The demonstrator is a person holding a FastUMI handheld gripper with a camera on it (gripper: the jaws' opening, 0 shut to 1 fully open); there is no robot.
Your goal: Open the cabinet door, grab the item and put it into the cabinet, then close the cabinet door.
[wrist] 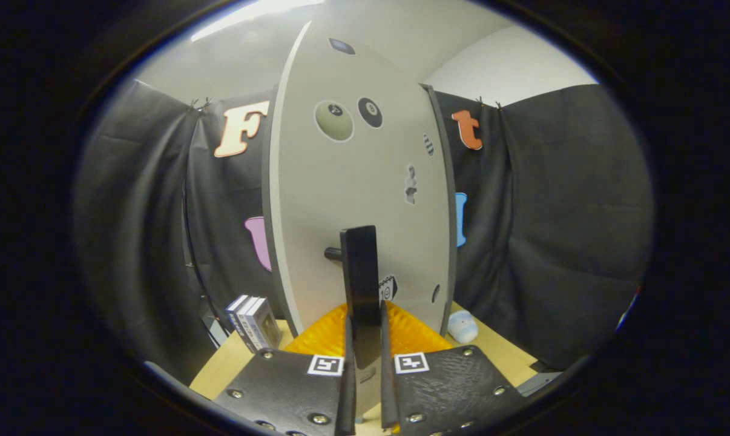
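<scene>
The white cabinet door (353, 194), dotted with stickers, stands upright straight ahead on the table. Its black vertical handle (360, 284) sticks out from the door on a short peg. My gripper (365, 354) is shut on the lower end of that handle, with a finger pressing on each side. A pale blue soft item (462, 327) lies on the table by the cabinet's right bottom corner, to the right of the fingers. I cannot tell whether the door is ajar.
An orange ridged mat (322, 336) lies on the wooden table (232, 363) at the foot of the cabinet. Several upright books or boxes (253, 321) stand left of the cabinet. Black cloth walls close in on both sides.
</scene>
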